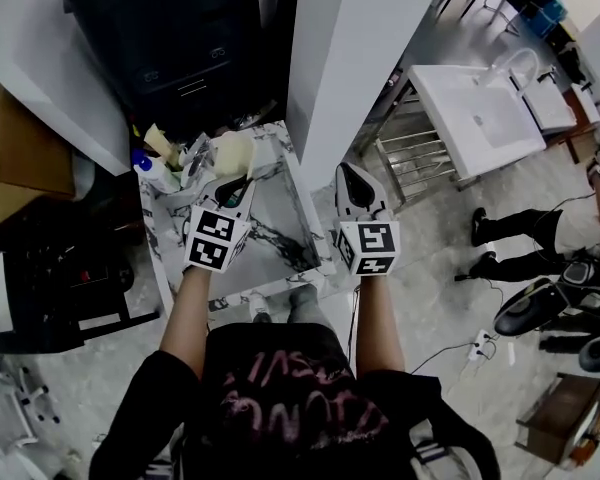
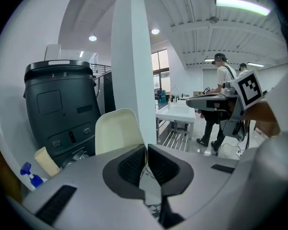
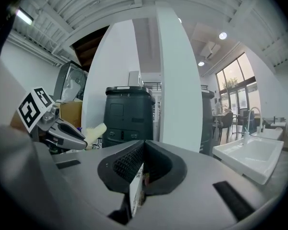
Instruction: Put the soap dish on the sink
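A cream soap dish (image 1: 232,153) stands upright over the back of the marble-patterned sink (image 1: 280,238). My left gripper (image 1: 238,184) is shut on its lower edge. In the left gripper view the soap dish (image 2: 117,131) rises just behind the closed left gripper (image 2: 146,150). My right gripper (image 1: 350,174) hovers beside the sink's right edge, next to the white pillar (image 1: 350,58), shut with nothing held. In the right gripper view the right gripper (image 3: 141,151) has its jaws together, and the dish (image 3: 96,130) shows far left.
A blue spray bottle (image 1: 150,171), a cream tube (image 1: 160,140) and a chrome tap (image 1: 195,158) crowd the sink's back left. A black bin (image 1: 170,28) stands behind. A white basin (image 1: 480,118) on a metal rack is far right, near a person's legs (image 1: 510,243).
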`<state>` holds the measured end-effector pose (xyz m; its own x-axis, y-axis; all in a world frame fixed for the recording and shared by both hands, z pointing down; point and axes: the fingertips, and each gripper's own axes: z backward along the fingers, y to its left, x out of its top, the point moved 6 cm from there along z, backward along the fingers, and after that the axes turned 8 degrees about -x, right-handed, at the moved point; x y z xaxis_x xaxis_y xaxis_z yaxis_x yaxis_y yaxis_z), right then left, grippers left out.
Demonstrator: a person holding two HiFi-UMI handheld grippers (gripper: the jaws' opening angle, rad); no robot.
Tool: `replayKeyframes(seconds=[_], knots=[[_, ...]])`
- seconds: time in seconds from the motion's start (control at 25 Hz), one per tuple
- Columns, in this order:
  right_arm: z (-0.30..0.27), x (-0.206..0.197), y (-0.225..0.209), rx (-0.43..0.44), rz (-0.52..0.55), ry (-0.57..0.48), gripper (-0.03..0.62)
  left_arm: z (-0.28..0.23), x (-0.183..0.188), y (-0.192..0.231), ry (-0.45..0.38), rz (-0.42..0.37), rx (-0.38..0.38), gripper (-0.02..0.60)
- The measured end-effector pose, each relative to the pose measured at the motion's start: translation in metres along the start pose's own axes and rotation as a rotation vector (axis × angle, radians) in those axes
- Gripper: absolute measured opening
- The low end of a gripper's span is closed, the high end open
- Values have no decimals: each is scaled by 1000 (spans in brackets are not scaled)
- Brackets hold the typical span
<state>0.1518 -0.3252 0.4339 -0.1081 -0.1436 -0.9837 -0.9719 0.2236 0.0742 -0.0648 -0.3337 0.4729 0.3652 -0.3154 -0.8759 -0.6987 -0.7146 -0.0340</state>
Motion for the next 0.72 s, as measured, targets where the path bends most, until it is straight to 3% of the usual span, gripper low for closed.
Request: replayKeyframes(seconds=[0.72], knots=[[-25,-38,-28,-10,8,101,14,-121,-70,48,272,56,-75,32]])
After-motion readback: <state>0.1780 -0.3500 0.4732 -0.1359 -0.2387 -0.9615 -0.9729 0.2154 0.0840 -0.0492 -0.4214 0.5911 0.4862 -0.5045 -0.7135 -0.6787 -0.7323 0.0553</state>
